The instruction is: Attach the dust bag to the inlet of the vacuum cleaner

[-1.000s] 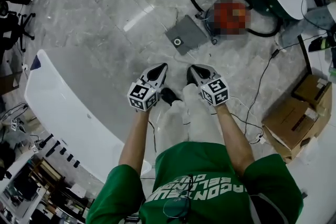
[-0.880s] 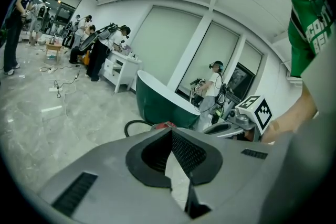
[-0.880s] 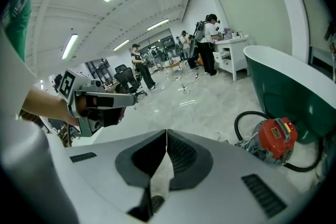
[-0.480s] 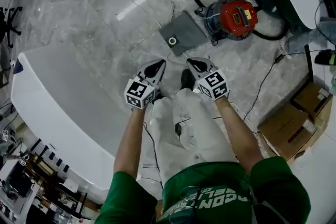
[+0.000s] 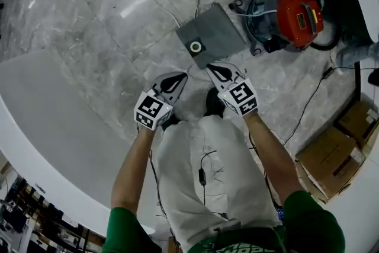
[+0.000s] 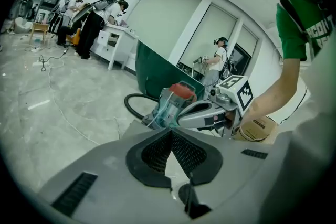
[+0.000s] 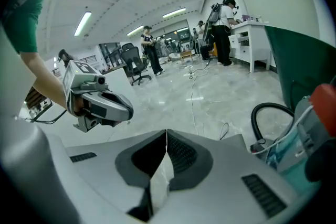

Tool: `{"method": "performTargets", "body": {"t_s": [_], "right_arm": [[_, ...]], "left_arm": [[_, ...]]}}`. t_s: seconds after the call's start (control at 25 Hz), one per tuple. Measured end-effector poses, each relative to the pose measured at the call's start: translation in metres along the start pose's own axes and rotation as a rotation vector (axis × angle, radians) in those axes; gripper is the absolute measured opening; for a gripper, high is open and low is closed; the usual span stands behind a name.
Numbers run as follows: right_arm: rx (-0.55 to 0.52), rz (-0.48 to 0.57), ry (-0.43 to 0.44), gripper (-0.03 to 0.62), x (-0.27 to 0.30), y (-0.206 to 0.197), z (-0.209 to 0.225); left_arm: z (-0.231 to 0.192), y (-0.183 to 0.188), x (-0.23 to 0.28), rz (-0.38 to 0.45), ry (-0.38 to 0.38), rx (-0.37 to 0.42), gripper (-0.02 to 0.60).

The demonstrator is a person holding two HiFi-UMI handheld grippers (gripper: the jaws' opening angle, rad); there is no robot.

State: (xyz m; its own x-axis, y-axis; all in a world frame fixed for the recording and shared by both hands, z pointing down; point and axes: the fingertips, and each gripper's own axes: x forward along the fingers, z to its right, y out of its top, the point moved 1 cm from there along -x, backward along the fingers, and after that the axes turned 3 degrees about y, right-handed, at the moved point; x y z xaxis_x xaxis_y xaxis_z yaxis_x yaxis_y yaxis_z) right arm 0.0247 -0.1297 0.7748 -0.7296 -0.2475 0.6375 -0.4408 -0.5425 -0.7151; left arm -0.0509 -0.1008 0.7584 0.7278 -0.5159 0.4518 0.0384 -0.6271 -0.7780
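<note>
bag: flat grey square fabric dust bag (image 5: pixel 210 34) lying upper centre, just beside red-topped round vacuum cleaner (image 5: pixel 284 18) | jaws: left gripper (image 5: pixel 179 76), right gripper (image 5: pixel 212 68) both clenching, empty | glossy veined grey marble floor (image 5: pixel 89 15) gleaming

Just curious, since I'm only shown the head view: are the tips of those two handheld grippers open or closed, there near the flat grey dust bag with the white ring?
Observer: The left gripper view shows the left gripper with its jaws together and nothing between them.
Visitor: And the other one?
Observer: The right gripper view shows the right gripper shut and empty too.
Visitor: Is anyone else in the room?
Observer: Yes. The right gripper view shows people in dark clothes standing by a white desk far across the floor.
</note>
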Motion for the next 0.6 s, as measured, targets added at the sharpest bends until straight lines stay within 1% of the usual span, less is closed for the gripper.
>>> {"method": "performTargets", "body": {"t_s": [0.16, 0.32, 0.48, 0.6], "right_arm": [[-0.035, -0.008, 0.012, 0.009, 0.053, -0.055, 0.013], [-0.085, -0.025, 0.020, 0.010, 0.098, -0.106, 0.026], [-0.120, -0.015, -0.003, 0.010, 0.131, -0.142, 0.044], [-0.139, -0.006, -0.029, 0.011, 0.154, -0.167, 0.056]], "left_arm": [[-0.034, -0.069, 0.037, -0.018, -0.037, 0.038, 0.005], [-0.066, -0.124, 0.067, -0.026, -0.074, 0.064, 0.005], [-0.104, -0.160, 0.093, -0.015, -0.082, 0.062, 0.005], [-0.133, -0.179, 0.107, 0.001, -0.079, 0.053, 0.005]]}}
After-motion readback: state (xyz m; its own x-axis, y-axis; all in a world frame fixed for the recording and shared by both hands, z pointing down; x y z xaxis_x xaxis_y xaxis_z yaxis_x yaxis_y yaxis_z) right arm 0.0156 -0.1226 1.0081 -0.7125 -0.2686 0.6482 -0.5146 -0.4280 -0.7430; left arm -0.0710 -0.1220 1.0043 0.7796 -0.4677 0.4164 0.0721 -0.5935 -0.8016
